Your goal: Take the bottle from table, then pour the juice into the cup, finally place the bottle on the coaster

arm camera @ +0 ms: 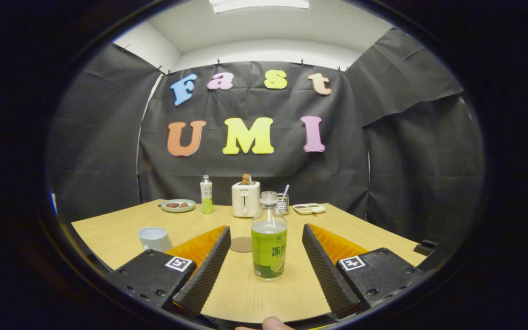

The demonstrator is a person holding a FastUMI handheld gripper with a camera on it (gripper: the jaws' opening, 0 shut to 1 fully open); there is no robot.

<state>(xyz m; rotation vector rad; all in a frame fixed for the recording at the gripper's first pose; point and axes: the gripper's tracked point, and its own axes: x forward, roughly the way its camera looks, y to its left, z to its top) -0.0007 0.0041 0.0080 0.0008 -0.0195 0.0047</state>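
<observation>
Tongs (pixel 266 263) spread wide, both ribbed fingers (pixel 206 270) clear of the glass, nothing held yet. Between them, standing upright on the wooden desk (pixel 108 233), the bottle (pixel 269 243): clear neck, pale cap, green label around the lower body, juice reaching about to the shoulder. Somewhat nearer to the right finger than to the left, so better to shift a little to the right before closing, to bring both pads on at the same time and not push the bottle sideways. Step in hand, by judgement: the take from the desk, at its very beginning. Good to go forward a little more, until the label sits deep between the fingers and not only at their tips, then close slowly on the labelled part, where the wall is straight; a grip on the narrow neck would probably slip or let the bottle swing. Keep the tongs level, since a full bottle is heavy on top and tips easily when caught low by one side only. Just beyond the left finger, the round brown coaster (pixel 241 244), flat on the desk, and further left the white cup (pixel 154 239), open mouth up; both near enough to be knocked, so lift straight up before moving across. Far behind, near the wall, a second small bottle (pixel 206 194), a toaster (pixel 245 198) and a plate (pixel 178 205), not part of this work.
</observation>
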